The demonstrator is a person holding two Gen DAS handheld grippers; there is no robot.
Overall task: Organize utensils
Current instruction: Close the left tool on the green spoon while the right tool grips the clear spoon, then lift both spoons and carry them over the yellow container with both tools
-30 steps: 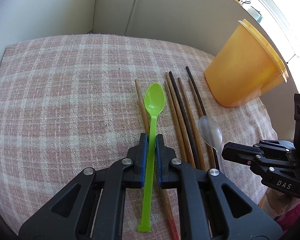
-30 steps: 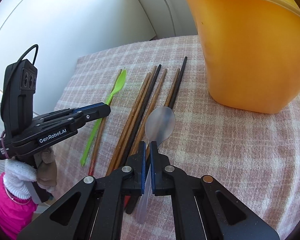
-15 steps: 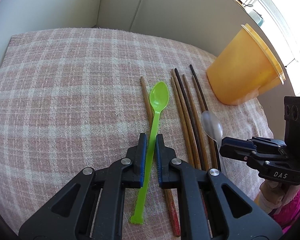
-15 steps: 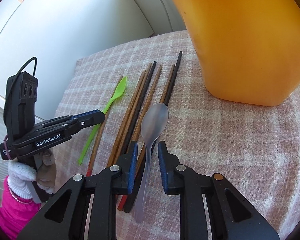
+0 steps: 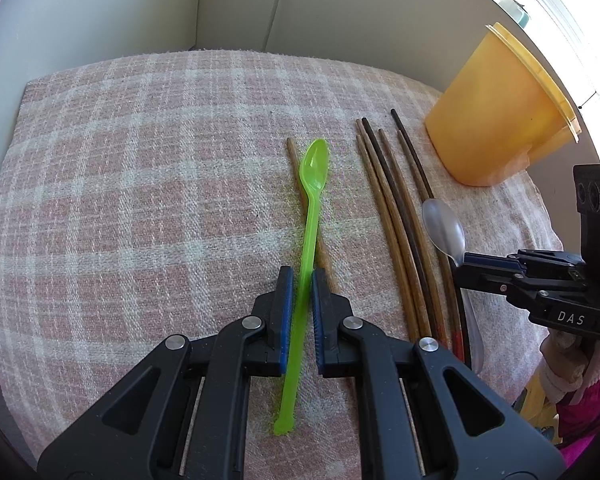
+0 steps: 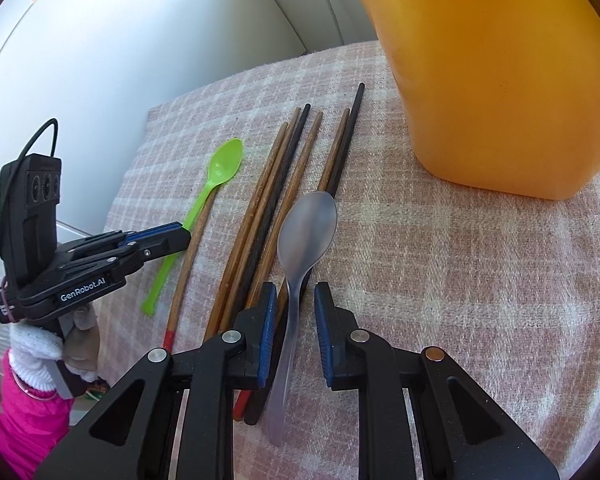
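Note:
My left gripper (image 5: 302, 276) is shut on the handle of a green plastic spoon (image 5: 316, 168), held low over the pink plaid cloth (image 5: 140, 200). The spoon's bowl points away from me, above a single wooden chopstick (image 5: 294, 160). In the right wrist view the left gripper (image 6: 180, 234) and green spoon (image 6: 224, 164) show at the left. The jaws of my right gripper (image 6: 296, 292) are closing around the handle of a clear spoon (image 6: 308, 232), and the pads do not touch it. That spoon lies on a row of several chopsticks (image 6: 276, 184).
A tall orange container (image 6: 500, 80) stands on the cloth at the far right, just beyond the chopstick tips. White walls close the back and left. The cloth's near edge drops off below both grippers. A person's pink sleeve and white cuff (image 6: 32, 360) hold the left gripper.
My left gripper has drawn back toward the near edge with the green spoon in it. My right gripper, shut on the clear spoon a second ago, has let go of it.

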